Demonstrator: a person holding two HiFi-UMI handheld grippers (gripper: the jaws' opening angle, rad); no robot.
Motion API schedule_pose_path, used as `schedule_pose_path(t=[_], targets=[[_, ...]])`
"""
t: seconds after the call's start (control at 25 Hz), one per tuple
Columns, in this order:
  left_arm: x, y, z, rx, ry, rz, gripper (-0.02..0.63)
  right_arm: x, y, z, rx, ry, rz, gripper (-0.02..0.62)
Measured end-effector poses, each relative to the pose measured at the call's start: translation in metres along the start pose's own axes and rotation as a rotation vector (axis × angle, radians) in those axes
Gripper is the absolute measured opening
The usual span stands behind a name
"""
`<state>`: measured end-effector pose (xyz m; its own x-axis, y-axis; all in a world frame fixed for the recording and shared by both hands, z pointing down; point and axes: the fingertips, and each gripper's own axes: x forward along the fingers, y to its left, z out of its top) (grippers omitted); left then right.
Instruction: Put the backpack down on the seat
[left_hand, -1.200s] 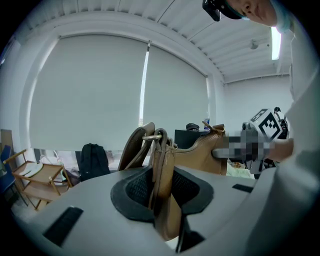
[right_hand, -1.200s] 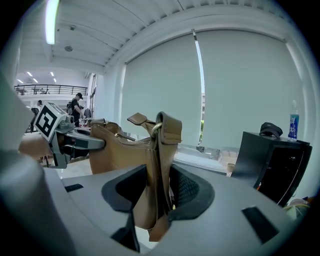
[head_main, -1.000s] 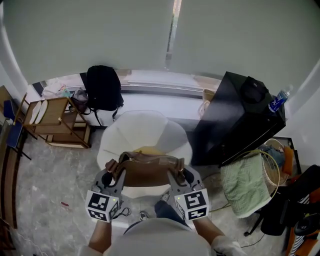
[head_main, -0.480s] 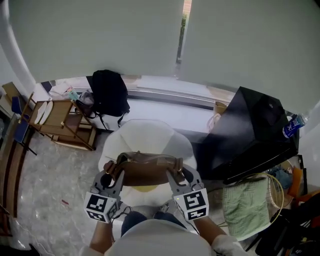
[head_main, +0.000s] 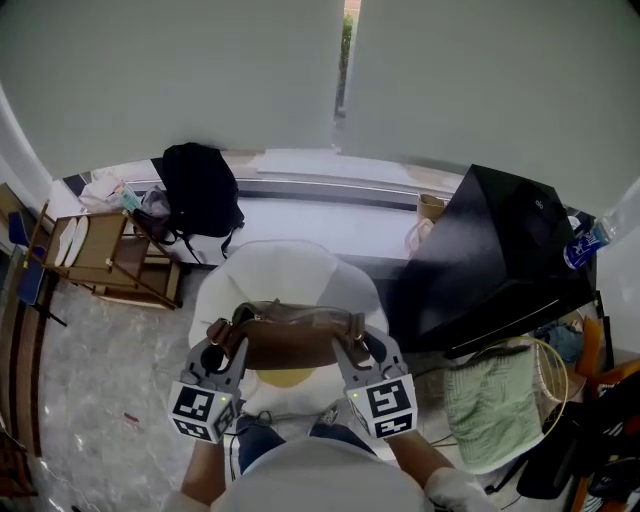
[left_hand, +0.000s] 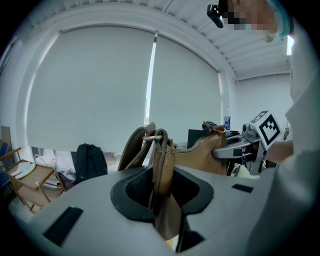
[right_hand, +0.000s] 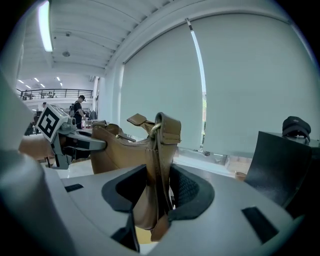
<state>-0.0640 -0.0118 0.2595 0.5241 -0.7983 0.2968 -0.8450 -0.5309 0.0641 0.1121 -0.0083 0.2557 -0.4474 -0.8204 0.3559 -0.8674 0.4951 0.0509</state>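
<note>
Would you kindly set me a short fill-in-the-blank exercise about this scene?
The left tongs and right tongs each grip one end of a ___ bag.
The bag is held over a ___ seat.
A ___ backpack stands by the window.
Missing words: brown; white; black.

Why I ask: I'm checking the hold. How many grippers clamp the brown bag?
2. The left gripper is shut on the brown bag's left strap end; the right gripper on its right end. Neither is hidden.
</note>
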Motion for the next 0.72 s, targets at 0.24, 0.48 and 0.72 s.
schedule_pose_path(t=[0.24, 0.48, 0.72], targets=[[0.011, 0.024, -0.001, 0.016, 0.013, -0.081, 0.101, 0.016, 0.010, 0.003, 0.023, 0.015, -0.082, 0.161], [0.014, 0.061, 0.001, 0.038, 0.027, -0.147, 0.101, 0.039, 0.034, 0.011, 0.072, 0.010, -0.141, 0.161], [0.026, 0.088, -0.014, 0.035, 0.057, -0.178, 0.101, 0.066, 0.043, 0.001, 0.105, 0.035, -0.166, 0.161]])
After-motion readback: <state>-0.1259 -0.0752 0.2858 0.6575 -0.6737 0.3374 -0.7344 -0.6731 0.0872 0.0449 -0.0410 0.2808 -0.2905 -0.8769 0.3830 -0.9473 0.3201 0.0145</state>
